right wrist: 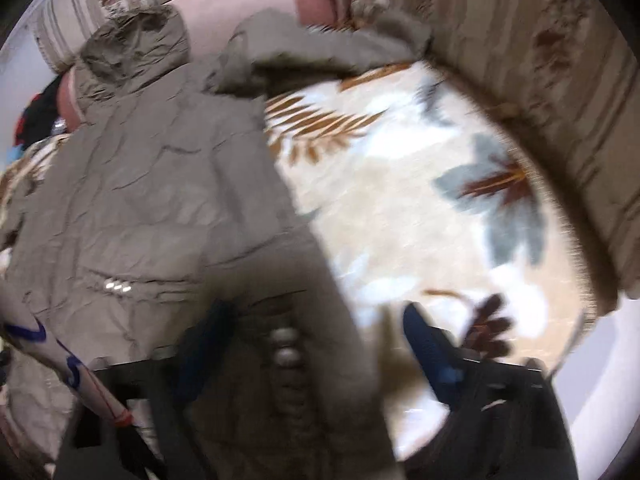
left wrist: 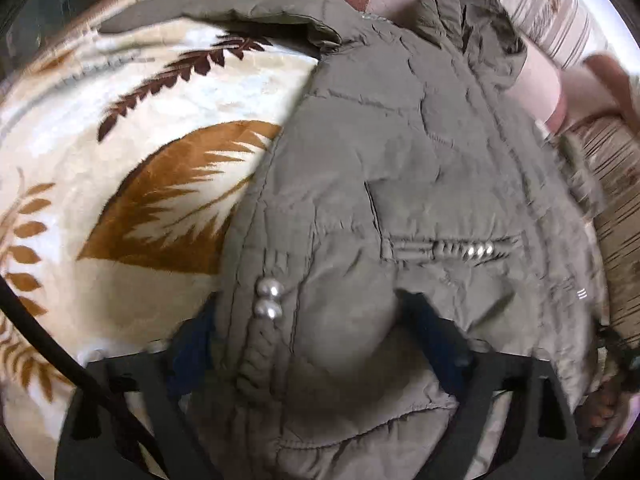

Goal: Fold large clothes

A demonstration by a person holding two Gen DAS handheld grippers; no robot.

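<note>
A large olive-grey padded jacket (left wrist: 400,152) with silver snaps lies spread on a leaf-patterned blanket (left wrist: 140,140); it also shows in the right wrist view (right wrist: 152,184). My left gripper (left wrist: 316,340) has its blue-padded fingers (left wrist: 436,344) on either side of a bunched fold of the jacket's hem near two snaps. My right gripper (right wrist: 320,344) stands with jacket hem fabric between its blue fingers (right wrist: 424,344); the view is blurred.
A striped cushion (right wrist: 540,80) and a pink pillow (right wrist: 248,4) border the blanket at the far side. A dark cable (left wrist: 48,344) crosses the lower left of the left wrist view. Dark clothes (right wrist: 40,116) lie at the far left.
</note>
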